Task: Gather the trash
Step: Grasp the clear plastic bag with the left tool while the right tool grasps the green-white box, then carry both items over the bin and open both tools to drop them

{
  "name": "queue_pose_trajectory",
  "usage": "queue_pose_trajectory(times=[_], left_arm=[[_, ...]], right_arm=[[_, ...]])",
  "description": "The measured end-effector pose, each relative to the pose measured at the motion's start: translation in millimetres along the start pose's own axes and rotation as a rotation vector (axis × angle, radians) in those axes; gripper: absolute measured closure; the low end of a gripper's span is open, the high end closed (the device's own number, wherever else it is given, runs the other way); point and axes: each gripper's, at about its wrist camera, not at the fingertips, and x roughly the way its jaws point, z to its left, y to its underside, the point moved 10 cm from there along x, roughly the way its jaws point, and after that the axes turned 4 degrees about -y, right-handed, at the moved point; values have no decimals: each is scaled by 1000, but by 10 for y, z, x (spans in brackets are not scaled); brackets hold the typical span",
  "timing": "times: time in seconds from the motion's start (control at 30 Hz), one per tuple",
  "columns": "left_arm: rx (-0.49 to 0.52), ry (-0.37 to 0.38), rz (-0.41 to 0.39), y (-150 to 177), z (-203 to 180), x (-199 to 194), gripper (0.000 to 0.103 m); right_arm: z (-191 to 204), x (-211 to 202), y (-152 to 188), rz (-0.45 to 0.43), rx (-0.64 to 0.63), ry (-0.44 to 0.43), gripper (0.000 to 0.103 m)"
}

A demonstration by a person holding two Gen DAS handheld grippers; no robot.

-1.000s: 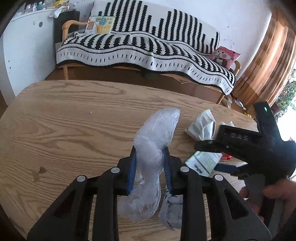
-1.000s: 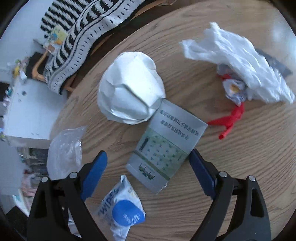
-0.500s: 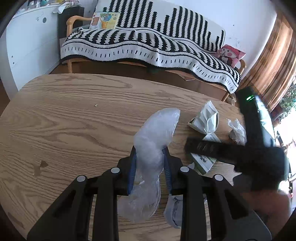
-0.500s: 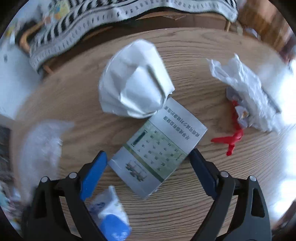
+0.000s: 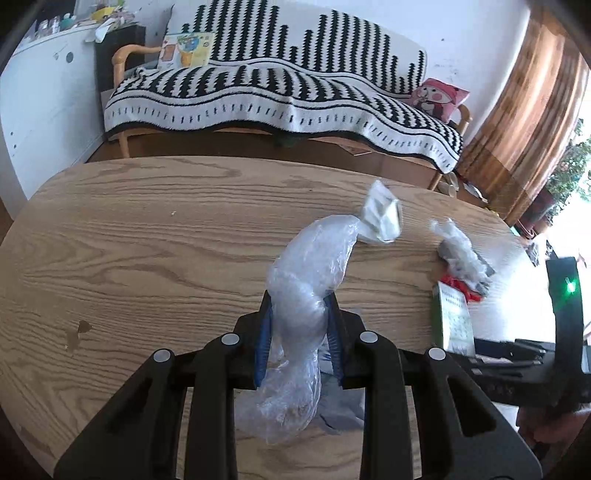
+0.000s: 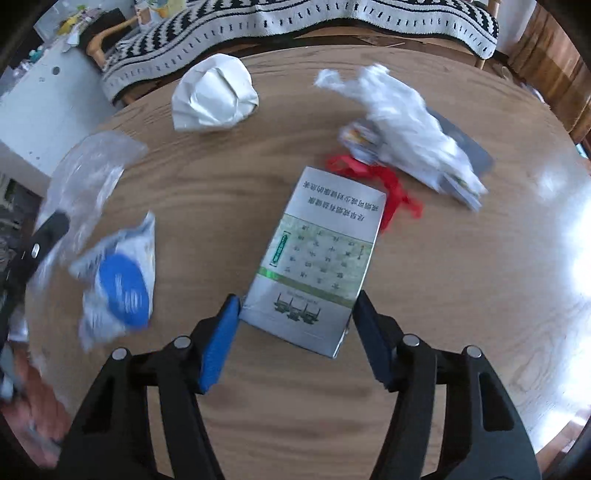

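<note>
Carton [image 6: 317, 266] now between closing right tool [image 6: 291, 332], earlier beyond tips

The left wrist camera sat just behind its fingers [image 5: 263, 341] and looked forward and slantwise down across the table [image 5: 155, 236], far enough up to take in a sofa [image 5: 280, 96] and a curtain [image 5: 532, 122] beyond the far edge. The right wrist camera looked much more steeply down, close over the table [image 6: 461, 295], with its own fingers [image 6: 218, 343] at the bottom of the view and only a strip of the sofa [image 6: 295, 22] at the top. Both views shared the box [image 5: 452, 317] [image 6: 317, 258], the paper ball [image 5: 380, 216] [image 6: 214, 98] and the white wrapper [image 5: 460, 251] [image 6: 402, 118]. The clear bag [image 5: 306, 295] close before the left lens appeared at the left edge of the right view [image 6: 85, 177].
</note>
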Motion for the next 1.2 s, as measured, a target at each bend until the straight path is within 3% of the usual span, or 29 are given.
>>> queue_pose_trajectory(times=[0.07,0.2,0.3,0.4,0.47,0.53,0.63,0.77,0.93,1.1,1.2], left_arm=[[3,17,1,17,-101,-42,77],[20,31,-10,10,-286,-108,77],[26,35,-14,11,-371,-132,77],[18,41,-18,7,-416,-157,77],[23,37,-26,3,-435,-180,77],[25,44,-22,18,-453,-198,77],[32,38,-35,30,-468,-270,77],[62,70,-40,50,-658,-369,77],[150,147,-50,139,-1255,-523,77],[226,267,-46,312,-2069,-640,77],[297,350,-38,508,-2708,-712,78]], right_arm=[[-104,-37,64,-2,11,4,40],[-172,-111,117,-18,22,32,27],[-142,-118,35,-33,44,33,25],[-93,31,-85,-29,47,89,26],[-90,120,-71,-4,19,121,31],[-90,106,-77,-33,-19,157,42],[-94,25,-28,-60,-30,108,44],[-257,-382,137,-120,-44,38,44],[-762,-1070,301,-211,-1,-16,44],[-1784,-1606,736,-294,154,10,44],[-2604,-1860,1099,-345,299,42,44]])
